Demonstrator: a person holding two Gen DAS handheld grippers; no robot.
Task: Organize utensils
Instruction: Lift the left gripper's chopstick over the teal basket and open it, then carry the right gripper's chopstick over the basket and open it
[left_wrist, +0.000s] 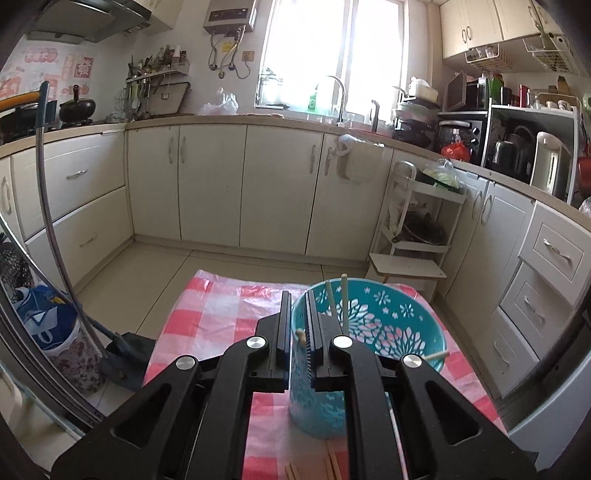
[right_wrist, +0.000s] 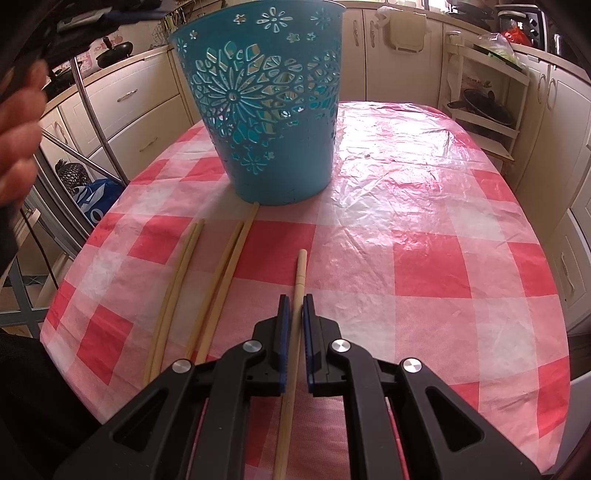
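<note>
Checked tablecloth, right hand-held gripper narrowly straddling chopstick, left hand-held gripper pinching basket rim

basket: glossy teal plastic | chopsticks: pale matt wood | tablecloth: shiny crinkled plastic

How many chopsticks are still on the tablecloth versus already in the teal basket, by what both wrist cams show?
Chopsticks on the tablecloth: 5, two pairs and one single between the right gripper fingers
Chopsticks visible in the teal basket: 3
Teal basket: 1
Total: 9
</note>
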